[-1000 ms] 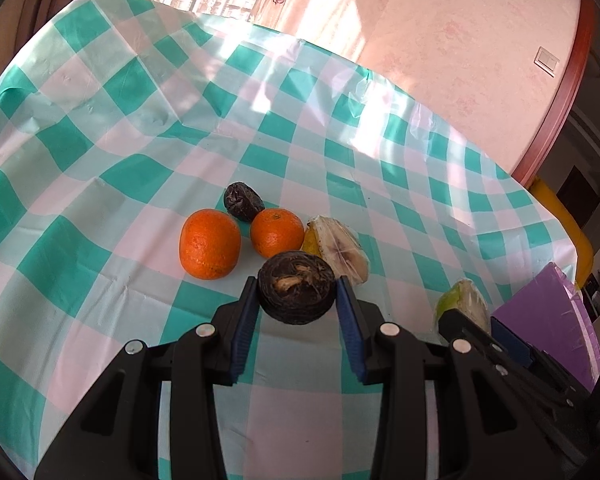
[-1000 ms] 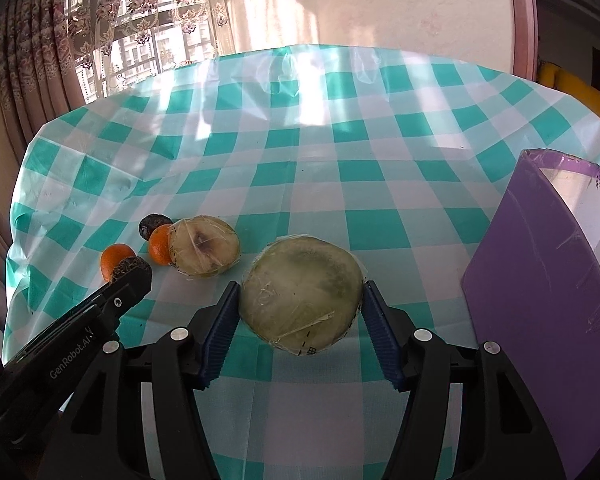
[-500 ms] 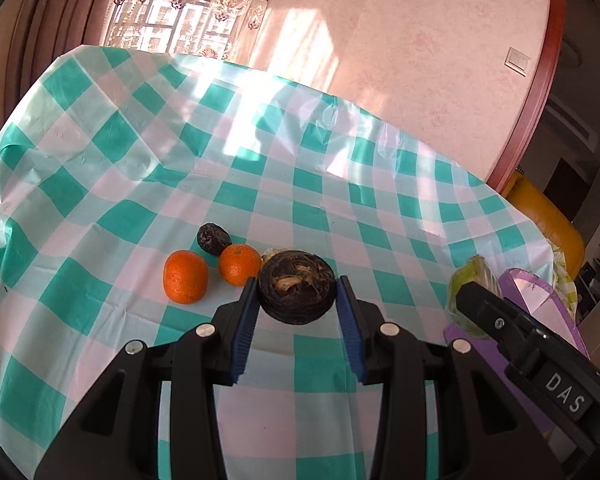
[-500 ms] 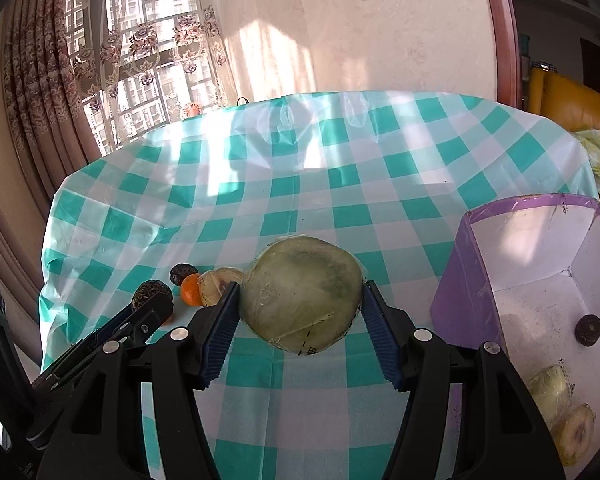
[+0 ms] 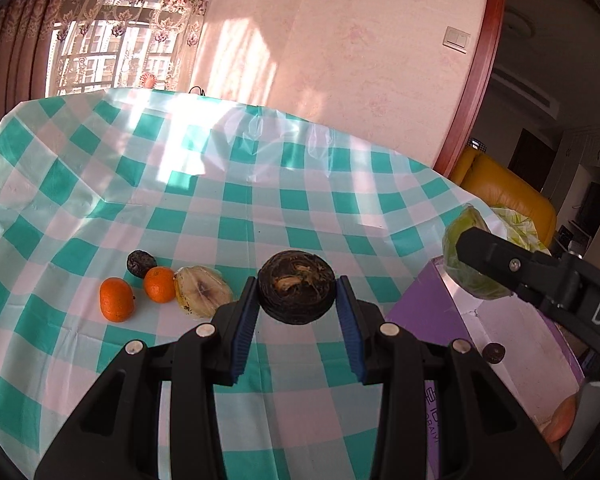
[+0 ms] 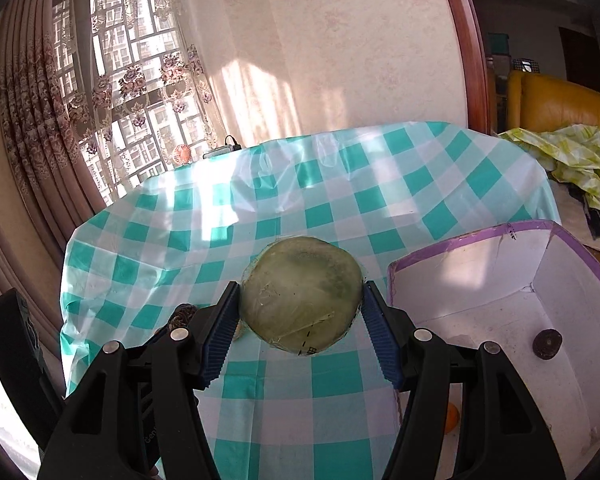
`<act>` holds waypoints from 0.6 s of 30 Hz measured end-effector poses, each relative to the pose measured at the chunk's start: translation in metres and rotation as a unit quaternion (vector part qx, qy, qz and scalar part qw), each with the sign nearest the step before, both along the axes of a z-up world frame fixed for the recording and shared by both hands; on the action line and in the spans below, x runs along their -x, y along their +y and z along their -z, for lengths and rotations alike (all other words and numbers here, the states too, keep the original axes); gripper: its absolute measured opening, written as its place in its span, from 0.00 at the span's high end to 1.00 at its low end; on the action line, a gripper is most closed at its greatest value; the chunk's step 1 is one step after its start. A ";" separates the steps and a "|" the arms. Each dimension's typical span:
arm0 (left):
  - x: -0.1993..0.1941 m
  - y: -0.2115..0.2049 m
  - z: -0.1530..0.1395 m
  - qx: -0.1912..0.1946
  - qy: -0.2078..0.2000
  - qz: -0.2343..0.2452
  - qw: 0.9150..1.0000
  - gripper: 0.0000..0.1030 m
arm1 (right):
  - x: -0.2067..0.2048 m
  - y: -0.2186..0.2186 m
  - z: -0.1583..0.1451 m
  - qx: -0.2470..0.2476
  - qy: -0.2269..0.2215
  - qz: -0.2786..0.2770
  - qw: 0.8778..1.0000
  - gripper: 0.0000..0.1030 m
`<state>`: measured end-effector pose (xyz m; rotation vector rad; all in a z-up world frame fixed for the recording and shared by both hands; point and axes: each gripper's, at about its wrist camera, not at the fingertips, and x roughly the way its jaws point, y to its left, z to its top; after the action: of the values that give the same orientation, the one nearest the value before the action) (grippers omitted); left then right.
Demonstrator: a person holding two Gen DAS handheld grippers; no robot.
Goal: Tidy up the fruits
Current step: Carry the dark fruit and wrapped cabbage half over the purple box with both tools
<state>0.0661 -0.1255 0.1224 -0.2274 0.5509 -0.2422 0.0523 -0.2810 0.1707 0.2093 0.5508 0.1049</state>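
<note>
In my left wrist view the dark round fruit (image 5: pixel 296 293) sits at the centre of the frame, clamped between the blue pads of my left gripper (image 5: pixel 297 304), whose jaws press on both of its sides and hold it clear above the worktop (image 5: pixel 260 184). To its left in the frame, four pieces lie on the green-and-white checked cloth: a wrapped fruit slice (image 5: pixel 202 291) just beside a small orange (image 5: pixel 159 284), a small dark fruit (image 5: pixel 141 263) touching that orange from behind, and a larger orange (image 5: pixel 117 299) a little apart toward the left edge. At the right of the frame stands the purple box (image 5: pixel 416 308), white inside, with a small dark fruit in the box (image 5: pixel 493 353) on its floor.

In my right wrist view the wrapped green melon slice (image 6: pixel 301 294) fills the middle of the frame, gripped between the pads of my right gripper (image 6: pixel 300 312), the jaws closed on its edges and carrying it off the cloth. The purple box lies at the right of that frame, open toward me, and a bit of orange fruit (image 6: pixel 452 414) shows low on its floor. The other gripper's black body crosses the right edge of the left view in front of the green slice.
</note>
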 end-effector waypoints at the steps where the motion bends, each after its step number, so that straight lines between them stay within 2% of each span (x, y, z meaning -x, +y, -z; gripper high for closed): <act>1: 0.000 -0.006 -0.002 -0.003 -0.003 0.007 1.000 0.62 | 0.001 -0.005 -0.003 0.000 -0.002 0.003 1.000 0.42; 11: -0.003 -0.081 -0.017 -0.050 -0.020 0.088 0.995 0.62 | 0.005 -0.067 -0.018 0.017 -0.010 0.052 0.998 0.42; 18: -0.005 -0.139 -0.013 -0.104 -0.022 0.159 0.982 0.62 | -0.011 -0.120 -0.004 0.047 0.026 0.096 0.994 0.42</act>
<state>0.0707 -0.2647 0.1359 0.0712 0.5627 -0.4955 0.0637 -0.4009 0.1746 0.1732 0.5840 -0.1134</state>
